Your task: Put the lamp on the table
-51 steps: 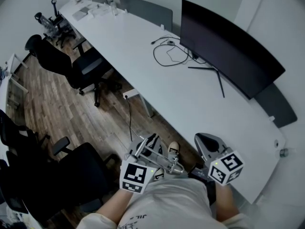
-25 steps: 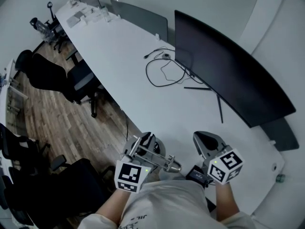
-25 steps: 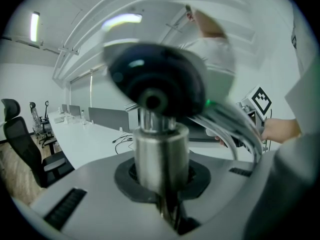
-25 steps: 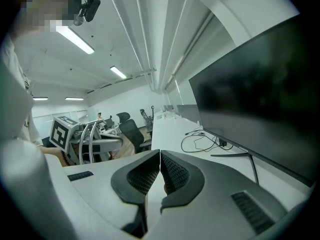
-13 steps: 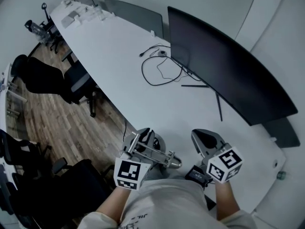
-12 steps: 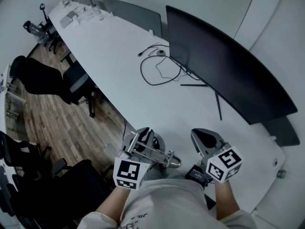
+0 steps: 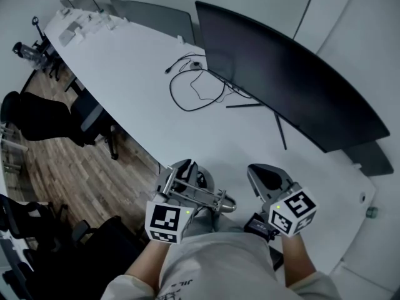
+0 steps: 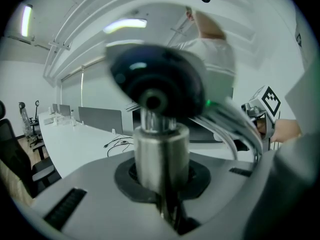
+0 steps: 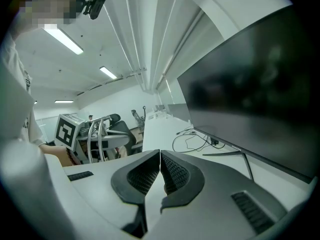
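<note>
The lamp (image 7: 201, 195), a silver metal thing with thin rods and a short cylinder, is held in my left gripper (image 7: 183, 171) in front of the person's body, at the near edge of the white table (image 7: 144, 74). In the left gripper view, the lamp's silver stem (image 8: 156, 149) stands upright between the shut jaws, with its dark round head (image 8: 156, 79) above. My right gripper (image 7: 262, 176) is beside it on the right, over the table edge. Its ribbed pads (image 9: 172, 170) are closed together with nothing between them.
A wide dark monitor (image 7: 281, 83) stands on the table's far right with a looped black cable (image 7: 190, 89) next to its foot. Grey panels (image 7: 153, 14) and small items sit at the far end. Black office chairs (image 7: 44, 114) stand on the wood floor at the left.
In the head view the table, cable and monitor have slid left and down. Both grippers keep the same stance in front of the body, the lamp still in the left one.
</note>
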Available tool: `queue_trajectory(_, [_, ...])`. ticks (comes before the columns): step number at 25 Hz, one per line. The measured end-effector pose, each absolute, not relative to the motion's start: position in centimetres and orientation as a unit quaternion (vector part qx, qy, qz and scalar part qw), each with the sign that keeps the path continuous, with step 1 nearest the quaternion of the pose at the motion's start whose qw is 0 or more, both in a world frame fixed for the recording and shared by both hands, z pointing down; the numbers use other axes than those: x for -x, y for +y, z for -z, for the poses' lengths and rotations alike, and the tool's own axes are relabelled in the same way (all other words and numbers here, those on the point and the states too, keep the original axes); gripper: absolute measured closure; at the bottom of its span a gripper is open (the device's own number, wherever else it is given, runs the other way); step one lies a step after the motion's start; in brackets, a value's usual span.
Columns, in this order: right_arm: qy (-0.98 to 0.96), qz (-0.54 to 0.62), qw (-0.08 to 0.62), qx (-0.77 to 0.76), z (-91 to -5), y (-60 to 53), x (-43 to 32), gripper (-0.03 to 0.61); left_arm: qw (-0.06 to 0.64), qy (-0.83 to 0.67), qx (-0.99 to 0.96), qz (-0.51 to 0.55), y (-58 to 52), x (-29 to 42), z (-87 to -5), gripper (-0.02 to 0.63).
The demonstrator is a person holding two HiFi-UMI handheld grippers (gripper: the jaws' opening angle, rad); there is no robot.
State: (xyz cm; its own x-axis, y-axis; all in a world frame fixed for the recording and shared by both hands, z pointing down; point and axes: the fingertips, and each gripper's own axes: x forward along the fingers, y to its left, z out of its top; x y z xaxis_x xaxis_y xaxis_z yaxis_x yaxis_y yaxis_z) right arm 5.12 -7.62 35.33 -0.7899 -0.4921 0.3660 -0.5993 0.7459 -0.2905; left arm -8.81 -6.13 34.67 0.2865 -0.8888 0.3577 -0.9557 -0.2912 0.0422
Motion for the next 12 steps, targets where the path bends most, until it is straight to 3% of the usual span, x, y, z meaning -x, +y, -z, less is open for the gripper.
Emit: queue_trajectory(12, [-0.915,-0.21,0.145,-0.314,-36.8,-10.1,-3.9,0.546,0.115,-0.555,-0.812,-0.143,-10.5,8.5,-36.6,0.577])
